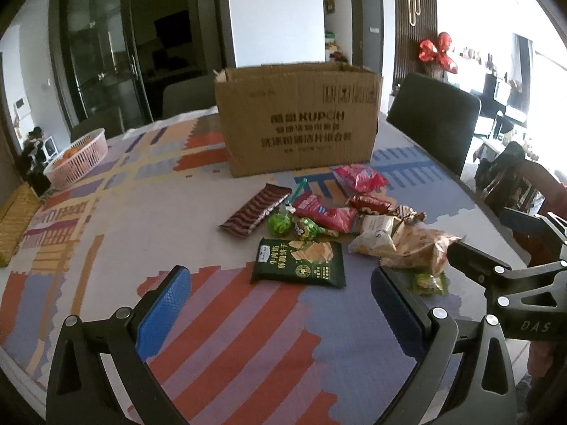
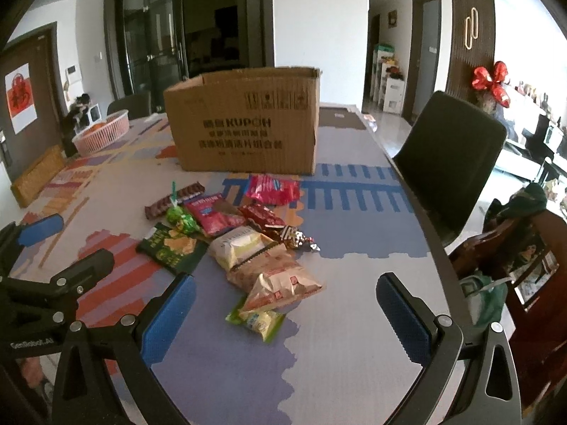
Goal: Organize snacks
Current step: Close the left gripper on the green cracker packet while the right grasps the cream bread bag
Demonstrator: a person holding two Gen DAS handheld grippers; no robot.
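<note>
Left wrist view: left gripper (image 1: 281, 279) spread wide, gripping nothing, poised above the patterned table mat (image 1: 117, 248). Right wrist view: right gripper (image 2: 285, 292) equally wide, also empty.

Snack pile (image 2: 244, 233) lying loose on the mat in front of the open cardboard box (image 2: 244, 120), none of it visibly boxed yet. Likely still at the start of the job.

Risks from here:
- Overlapping packets. Beige chip bag (image 2: 283, 283) resting on the small yellow-green packet (image 2: 260, 320); a low grab could catch both, or drag the lower one along the mat.
- Air-filled bags. A hard squeeze probably crushes the contents; a shallow pinch on glossy film probably slips.
- Flat dark green cracker packet (image 1: 299, 260) lying flush on the mat, giving little edge for the fingers; a scrape or a push away seems likely.
- The 2 grippers close together, each visible in the other's view; possible collision over the same packet.
- Tall box wall; a low carry could knock a packet against the rim.

Relative position: green cracker packet just ahead of the left gripper, between its fingers' lines. Beige chip bag and yellow-green packet just ahead of the right gripper, between its fingers. Brown striped bar (image 1: 255, 209) and red packet (image 1: 359, 177) farther off, near the box. Pink basket (image 1: 79, 157) well apart at the far left.
</note>
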